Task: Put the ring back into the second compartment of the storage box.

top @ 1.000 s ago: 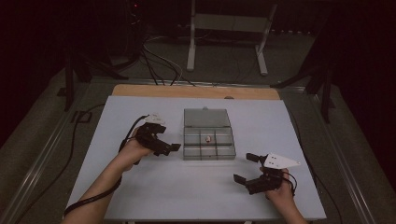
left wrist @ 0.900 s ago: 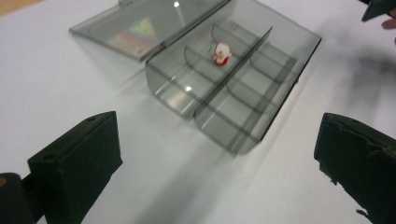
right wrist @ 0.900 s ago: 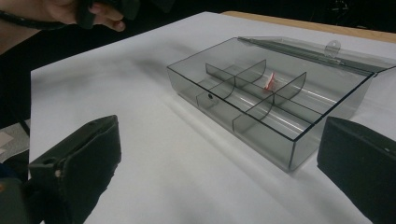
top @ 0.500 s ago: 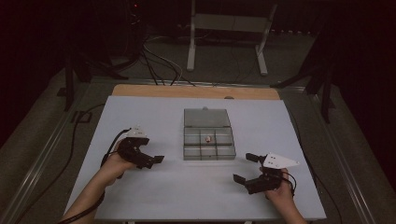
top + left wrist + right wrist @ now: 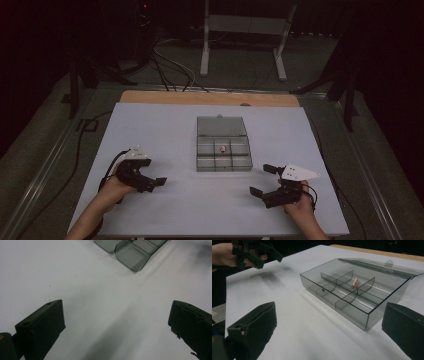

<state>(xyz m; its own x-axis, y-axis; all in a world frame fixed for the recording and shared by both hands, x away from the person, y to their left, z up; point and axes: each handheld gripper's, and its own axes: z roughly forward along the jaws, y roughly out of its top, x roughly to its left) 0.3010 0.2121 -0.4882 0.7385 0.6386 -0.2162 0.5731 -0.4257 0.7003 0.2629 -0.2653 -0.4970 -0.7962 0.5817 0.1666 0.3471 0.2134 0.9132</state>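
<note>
We hold left gripper (image 5: 150, 181) and right gripper (image 5: 264, 181) spread wide, empty, beside compartment box (image 5: 222, 145); small red-white piece (image 5: 223, 148) already inside; lid not yet shut.

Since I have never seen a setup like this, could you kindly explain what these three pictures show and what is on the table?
A person sits at a white table and holds a black two-jawed hand tool in each hand: the left tool and the right tool. Both have their jaws spread wide and hold nothing. The high view looks down from above the person. The other two pictures come from cameras riding on each tool, looking out between its own jaws. In the middle of the table lies a clear smoky plastic compartment box with its lid folded open. A small red and white item sits in one middle compartment; it is too small to identify.
</note>
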